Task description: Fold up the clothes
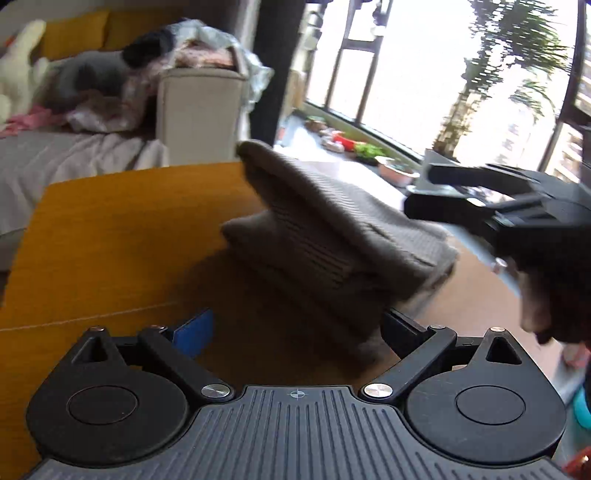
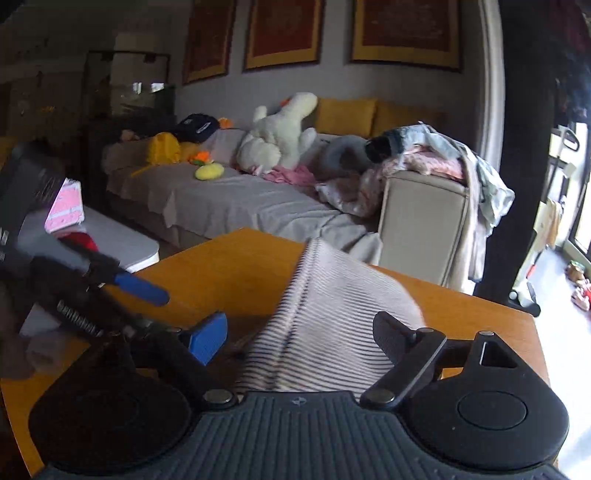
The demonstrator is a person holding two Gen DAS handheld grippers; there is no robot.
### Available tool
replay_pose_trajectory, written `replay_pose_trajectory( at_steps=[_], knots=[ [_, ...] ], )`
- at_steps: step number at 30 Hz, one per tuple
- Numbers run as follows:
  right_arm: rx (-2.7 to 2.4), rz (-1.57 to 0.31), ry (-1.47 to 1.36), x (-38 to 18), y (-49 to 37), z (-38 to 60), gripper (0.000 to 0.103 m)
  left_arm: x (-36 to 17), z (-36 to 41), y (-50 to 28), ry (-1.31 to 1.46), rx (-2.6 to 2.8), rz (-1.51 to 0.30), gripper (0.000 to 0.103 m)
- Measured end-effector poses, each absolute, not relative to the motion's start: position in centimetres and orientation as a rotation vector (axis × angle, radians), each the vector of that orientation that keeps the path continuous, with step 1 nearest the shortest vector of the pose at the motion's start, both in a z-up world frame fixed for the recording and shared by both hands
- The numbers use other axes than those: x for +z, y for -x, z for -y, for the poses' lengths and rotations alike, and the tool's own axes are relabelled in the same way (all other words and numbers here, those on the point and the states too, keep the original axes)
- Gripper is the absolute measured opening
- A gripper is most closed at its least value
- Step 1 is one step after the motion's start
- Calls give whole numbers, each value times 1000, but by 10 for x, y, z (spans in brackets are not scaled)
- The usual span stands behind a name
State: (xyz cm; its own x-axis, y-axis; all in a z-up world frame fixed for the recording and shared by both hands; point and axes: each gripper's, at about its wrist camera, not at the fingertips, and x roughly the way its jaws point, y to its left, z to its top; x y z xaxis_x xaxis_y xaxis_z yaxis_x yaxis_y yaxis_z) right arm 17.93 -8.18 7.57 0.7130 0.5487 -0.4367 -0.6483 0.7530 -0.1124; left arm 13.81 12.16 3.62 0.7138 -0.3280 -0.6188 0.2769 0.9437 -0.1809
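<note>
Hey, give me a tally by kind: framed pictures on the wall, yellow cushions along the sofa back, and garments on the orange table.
Framed pictures: 3
Yellow cushions: 2
Garments: 1
Total: 6

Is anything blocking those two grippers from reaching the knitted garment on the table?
Nothing visible does. The knitted garment lies on the table directly ahead of the open left gripper, and already sits between the fingers of the open right gripper.

Cluttered sofa [image 2: 258, 199], framed pictures [image 2: 284, 33], bright windows [image 1: 406, 74].
</note>
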Motion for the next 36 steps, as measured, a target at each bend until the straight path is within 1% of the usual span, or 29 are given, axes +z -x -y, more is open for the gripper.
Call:
replay_pose_trajectory(
  at_steps=[1,4,5,6,7,9,10,11,12,13,15,17,19,23,26,29,33,35,36],
  knots=[
    [666,-387,314,67,-177,70,87,38,-127,-140,91,-293,-699,98],
    [616,-337,465,40,-172,44,87,42,-135,-142,123,-232,-693,91],
    [589,-318,502,34,-171,42,87,42,-135,-142,121,-220,-691,91],
    [571,-315,511,31,-173,45,84,43,-134,-141,115,-212,-689,91],
    [566,-329,485,31,-177,50,74,45,-133,-141,106,-209,-688,91],
    [592,-375,369,39,-184,69,66,47,-134,-138,92,-213,-682,91],
    [606,-397,302,44,-188,80,58,48,-132,-140,90,-216,-680,91],
    [615,-415,241,49,-192,90,54,47,-131,-141,94,-223,-680,91],
    [624,-433,180,55,-197,100,45,47,-130,-141,102,-231,-681,90],
    [632,-451,118,60,-201,110,39,46,-129,-141,114,-243,-684,89],
    [641,-470,32,69,-209,127,35,41,-125,-143,158,-297,-704,81],
    [643,-464,-1,79,-213,139,31,34,-117,-145,217,-396,-735,65],
    [638,-415,8,96,-210,149,27,28,-103,-145,240,-480,-750,60],
    [674,-368,46,117,-198,153,26,17,-80,-148,231,-576,-772,60],
    [735,-454,39,97,-194,140,26,7,-69,-156,212,-586,-786,60],
    [774,-557,45,63,-195,120,26,5,-65,-154,170,-594,-770,61],
    [771,-550,18,51,-193,114,30,10,-65,-136,50,-580,-768,62],
    [765,-541,10,50,-191,114,33,14,-71,-125,-19,-559,-771,72],
    [762,-533,12,49,-189,113,37,16,-78,-120,-42,-542,-771,74]
  ],
)
